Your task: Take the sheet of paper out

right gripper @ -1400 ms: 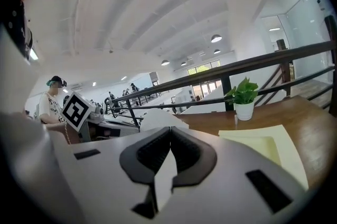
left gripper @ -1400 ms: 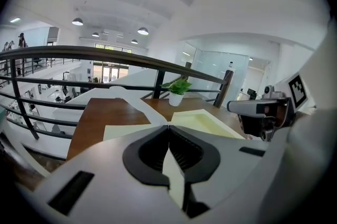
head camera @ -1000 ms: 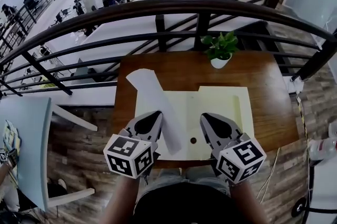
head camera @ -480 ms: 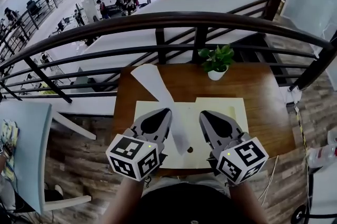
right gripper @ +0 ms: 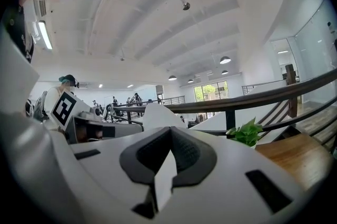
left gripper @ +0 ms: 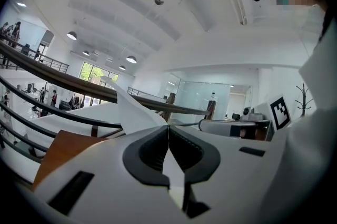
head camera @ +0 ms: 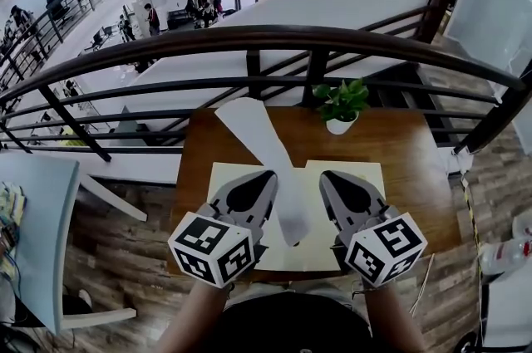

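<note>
**Item:** sheet of paper (head camera: 266, 152), white, raised off the table, slanting from 11 o'clock toward 6 over the yellow folder (head camera: 376, 177).

**Holder:** my left gripper (head camera: 268, 175), jaws clamped on its left edge (a thin pinch, so it slides free uncreased).

**Counter-hold:** my right gripper (head camera: 327, 175), at 3 o'clock of the sheet, closed on a pale edge. I judge it the folder's, held to anchor it.

**Beneath:** wooden table (head camera: 416, 152).

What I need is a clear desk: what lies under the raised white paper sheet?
A pale yellow flat folder on the brown wooden table; the strip directly beneath the white paper sheet is hidden.
</note>
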`<state>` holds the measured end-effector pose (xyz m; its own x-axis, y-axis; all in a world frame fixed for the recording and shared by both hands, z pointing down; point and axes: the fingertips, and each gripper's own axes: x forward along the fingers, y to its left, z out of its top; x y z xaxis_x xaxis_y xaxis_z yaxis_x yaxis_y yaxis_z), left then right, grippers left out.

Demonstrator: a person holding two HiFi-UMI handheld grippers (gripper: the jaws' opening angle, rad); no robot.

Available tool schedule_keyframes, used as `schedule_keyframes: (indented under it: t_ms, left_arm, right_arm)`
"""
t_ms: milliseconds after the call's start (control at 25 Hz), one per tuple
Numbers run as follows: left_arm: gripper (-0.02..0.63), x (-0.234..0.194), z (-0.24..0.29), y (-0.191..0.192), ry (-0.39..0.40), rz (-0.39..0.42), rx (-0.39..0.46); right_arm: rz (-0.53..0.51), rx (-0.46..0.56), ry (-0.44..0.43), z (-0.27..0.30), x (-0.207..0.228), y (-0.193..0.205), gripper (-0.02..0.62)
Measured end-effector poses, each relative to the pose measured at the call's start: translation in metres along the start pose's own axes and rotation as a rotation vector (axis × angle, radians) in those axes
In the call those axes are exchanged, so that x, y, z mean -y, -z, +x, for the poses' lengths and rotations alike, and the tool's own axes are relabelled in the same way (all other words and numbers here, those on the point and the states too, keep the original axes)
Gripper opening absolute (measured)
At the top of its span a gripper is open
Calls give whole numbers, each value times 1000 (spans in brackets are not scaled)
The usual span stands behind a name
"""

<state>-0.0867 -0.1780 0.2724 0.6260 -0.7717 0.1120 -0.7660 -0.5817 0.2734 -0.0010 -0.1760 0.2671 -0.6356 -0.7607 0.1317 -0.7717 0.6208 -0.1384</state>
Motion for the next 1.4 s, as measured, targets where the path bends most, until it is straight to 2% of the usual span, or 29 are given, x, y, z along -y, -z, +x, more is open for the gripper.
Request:
schedule_keyframes:
  t_ms: [360, 600, 840, 1400]
  left_arm:
    - [19, -3, -1, 4, -5, 2, 4]
    - [18, -2, 3, 9, -3, 29, -29]
    - [18, -1, 5, 12, 4, 25, -34]
    - [18, -2, 9, 15, 24, -4, -35]
  right_arm:
    - [8, -14, 8, -5, 1, 6, 26]
    - [-21, -36, 25, -3, 1, 10, 26]
    - [17, -44, 28, -4, 3, 18, 26]
    - [34, -64, 33, -1, 6, 27, 26]
